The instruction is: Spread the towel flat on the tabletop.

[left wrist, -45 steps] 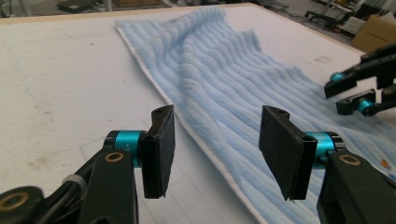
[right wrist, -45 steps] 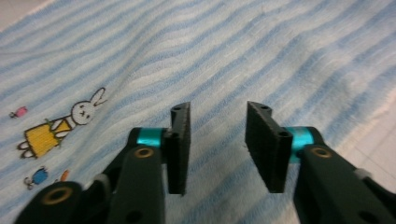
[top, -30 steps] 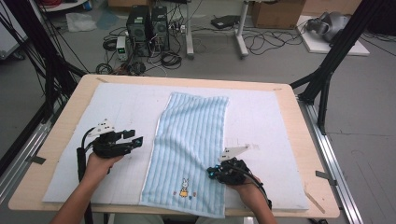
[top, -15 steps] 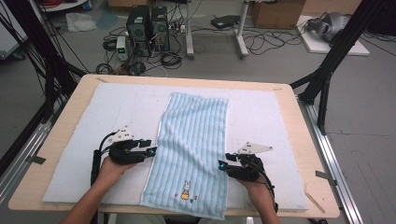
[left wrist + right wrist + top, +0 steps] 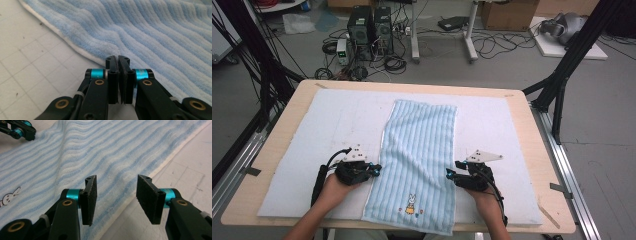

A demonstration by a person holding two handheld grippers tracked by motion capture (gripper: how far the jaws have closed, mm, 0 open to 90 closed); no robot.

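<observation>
Blue-and-white striped terry towel [image 5: 417,165] lies flat mid-table on white mat [image 5: 302,150]. Left gripper [image 5: 118,60] just clamped at its left hem, apparently pinching it. Right gripper [image 5: 115,195] just spread, straddling right hem, nothing gripped. Suggests fold pickup half-prepared.

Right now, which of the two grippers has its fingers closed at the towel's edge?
The left gripper: its fingers are pressed together at the white hem of the blue striped towel. The right gripper has its fingers apart over the opposite edge.
</observation>
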